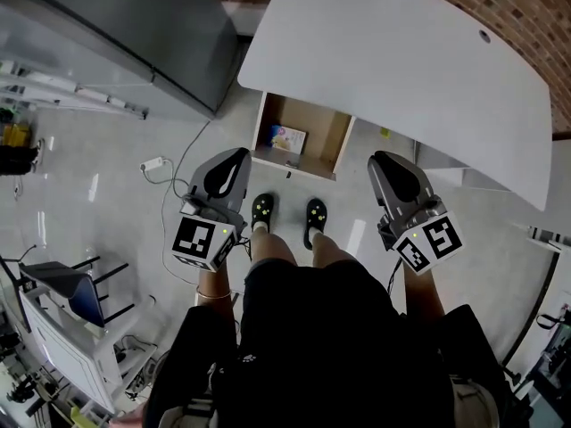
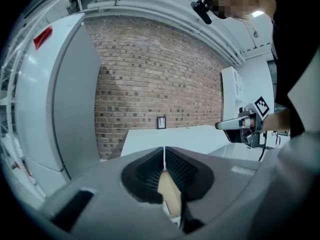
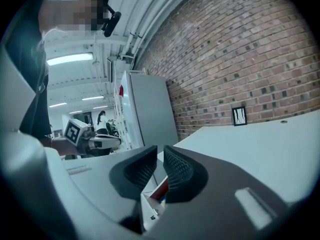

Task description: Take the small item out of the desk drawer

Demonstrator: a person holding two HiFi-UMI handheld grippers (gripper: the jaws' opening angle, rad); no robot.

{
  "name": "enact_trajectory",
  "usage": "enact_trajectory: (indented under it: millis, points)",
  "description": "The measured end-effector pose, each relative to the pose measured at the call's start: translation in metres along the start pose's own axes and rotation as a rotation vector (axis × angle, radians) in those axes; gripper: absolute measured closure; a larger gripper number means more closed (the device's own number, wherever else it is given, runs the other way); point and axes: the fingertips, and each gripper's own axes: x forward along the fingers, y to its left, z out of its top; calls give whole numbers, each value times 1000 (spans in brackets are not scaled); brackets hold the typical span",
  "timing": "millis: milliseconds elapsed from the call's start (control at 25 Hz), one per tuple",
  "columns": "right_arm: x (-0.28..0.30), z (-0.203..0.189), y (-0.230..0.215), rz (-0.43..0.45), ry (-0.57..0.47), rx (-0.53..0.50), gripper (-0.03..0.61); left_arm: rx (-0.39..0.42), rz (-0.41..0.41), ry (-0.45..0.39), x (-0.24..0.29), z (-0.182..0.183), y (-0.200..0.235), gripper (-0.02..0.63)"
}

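The white desk (image 1: 401, 52) has its wooden drawer (image 1: 335, 136) pulled out toward me. A small colourful item (image 1: 288, 138) lies inside it, at the left. My left gripper (image 1: 235, 159) hovers just in front of the drawer's left corner. Its jaws are together with only a hairline between them and hold nothing (image 2: 164, 153). To the drawer's right, my right gripper (image 1: 385, 162) hangs with its jaws almost together, a narrow slit between them and nothing in it (image 3: 160, 155). Below that slit the right gripper view shows the drawer's edge and a bit of the item (image 3: 159, 191).
A grey cabinet (image 1: 134, 25) stands left of the desk, with a brick wall (image 2: 150, 74) behind. A power strip with its cable (image 1: 153, 163) lies on the floor at left. My black shoes (image 1: 263, 210) are right in front of the drawer. A chair (image 1: 71, 297) stands at the lower left.
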Motion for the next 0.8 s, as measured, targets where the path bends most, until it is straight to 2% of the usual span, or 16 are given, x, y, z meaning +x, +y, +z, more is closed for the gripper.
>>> enact_trajectory:
  millis: [160, 480, 800]
  points:
    - [30, -29, 3, -8, 56, 7, 545, 41, -61, 54, 27, -25, 18, 598]
    - [78, -87, -9, -87, 125, 34, 543, 159, -199, 205, 71, -96, 34, 590]
    - [124, -154, -23, -89, 247, 7, 528, 221, -291, 353, 116, -184, 46, 574]
